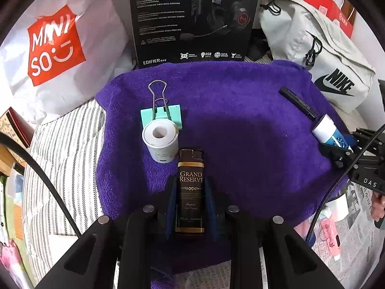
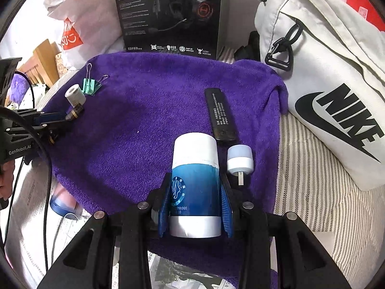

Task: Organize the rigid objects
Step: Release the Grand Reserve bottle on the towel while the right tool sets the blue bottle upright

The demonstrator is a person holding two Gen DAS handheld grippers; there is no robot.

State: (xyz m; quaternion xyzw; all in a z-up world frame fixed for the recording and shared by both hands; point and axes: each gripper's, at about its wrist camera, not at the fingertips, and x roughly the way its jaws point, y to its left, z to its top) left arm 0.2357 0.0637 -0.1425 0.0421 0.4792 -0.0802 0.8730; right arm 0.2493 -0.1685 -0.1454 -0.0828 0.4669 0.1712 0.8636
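Left gripper (image 1: 190,192) is clenched on the brown lighter (image 1: 190,192), low centre, its tip beside the paper roll (image 1: 160,142): a nudge could topple it. Right gripper (image 2: 195,192) grasps the blue tube (image 2: 195,183), crowding the small white plug (image 2: 240,160) on the purple towel (image 2: 144,120).

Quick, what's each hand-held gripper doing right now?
Left hand-held gripper: closed on the brown Grand Reserve lighter.
Right hand-held gripper: closed on the blue-and-white tube.
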